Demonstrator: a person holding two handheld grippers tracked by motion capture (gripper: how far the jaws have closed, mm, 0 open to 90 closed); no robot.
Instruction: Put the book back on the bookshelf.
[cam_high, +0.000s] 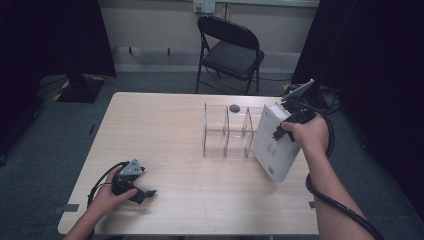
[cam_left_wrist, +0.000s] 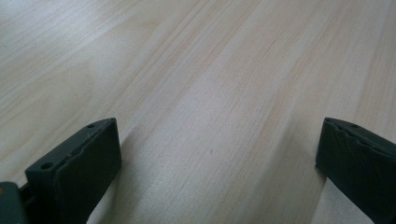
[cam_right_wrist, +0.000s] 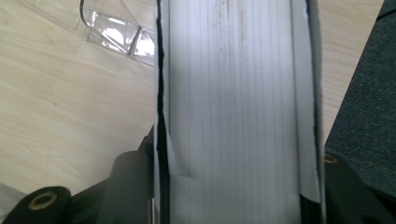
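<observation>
While white book (cam_high: 274, 142) is gripped across its thickness by right gripper (cam_high: 292, 122), it is held tilted above table (cam_high: 165, 125) at right, just beside clear acrylic divider rack (cam_high: 227, 131), judged ready for slotting upright into compartment. Page edges (cam_right_wrist: 233, 93) seen clamped between jaws. Left gripper (cam_left_wrist: 217, 154) rested near left, jaws spread wide, nothing grasped, kept clear of work.

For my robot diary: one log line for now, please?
right gripper: shut on thick white book | clear plastic organizer: beside it | left gripper: open, empty
</observation>
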